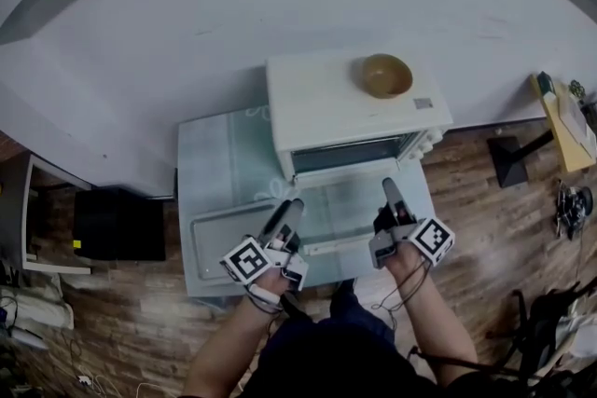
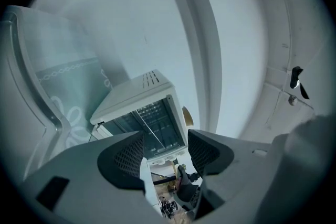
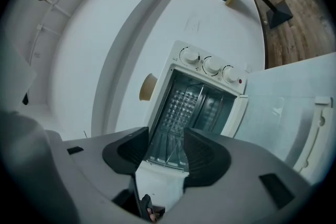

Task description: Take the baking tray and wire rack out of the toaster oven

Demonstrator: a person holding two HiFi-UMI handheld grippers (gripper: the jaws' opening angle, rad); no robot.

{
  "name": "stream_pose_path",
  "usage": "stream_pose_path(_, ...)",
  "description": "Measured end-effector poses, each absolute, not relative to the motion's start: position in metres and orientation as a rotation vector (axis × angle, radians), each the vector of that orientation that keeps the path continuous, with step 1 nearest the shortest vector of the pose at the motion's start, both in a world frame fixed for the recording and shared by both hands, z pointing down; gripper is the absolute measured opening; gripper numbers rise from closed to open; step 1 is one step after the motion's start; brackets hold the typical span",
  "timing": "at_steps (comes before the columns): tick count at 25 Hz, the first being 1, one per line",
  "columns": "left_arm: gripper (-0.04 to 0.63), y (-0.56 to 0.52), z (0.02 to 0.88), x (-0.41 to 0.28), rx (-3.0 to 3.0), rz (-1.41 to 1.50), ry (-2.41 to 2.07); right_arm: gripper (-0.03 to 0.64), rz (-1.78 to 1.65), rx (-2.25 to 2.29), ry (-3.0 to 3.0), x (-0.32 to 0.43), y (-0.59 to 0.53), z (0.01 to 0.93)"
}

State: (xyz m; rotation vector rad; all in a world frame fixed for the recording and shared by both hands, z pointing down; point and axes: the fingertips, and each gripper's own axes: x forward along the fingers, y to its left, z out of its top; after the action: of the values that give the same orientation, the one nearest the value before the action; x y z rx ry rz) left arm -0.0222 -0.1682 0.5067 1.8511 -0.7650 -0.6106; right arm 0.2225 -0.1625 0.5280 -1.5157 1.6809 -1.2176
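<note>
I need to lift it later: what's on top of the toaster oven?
A brown bowl, seemingly empty, sits toward the toaster oven's back right. The patch beneath it is covered.

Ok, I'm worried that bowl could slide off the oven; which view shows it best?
The head view: the whole bowl sits atop the toaster oven, seen from above. Each gripper view catches only a sliver of the bowl past the oven.
</note>
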Motion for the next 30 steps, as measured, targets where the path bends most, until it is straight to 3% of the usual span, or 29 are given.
stream_pose_path(12, 0.252, -0.215, 0.547, 0.044, 1.757, -0.558, -0.861, 0.202, -1.377, -1.472, 1.621, 0.274, -0.231, 0.574)
stream_pose_path(30, 0.224, -0.307, 0.591, 0.044, 1.601, -0.650, -1.125, 0.193, -1.478, -1.403, 1.662, 0.274, -0.311, 0.602)
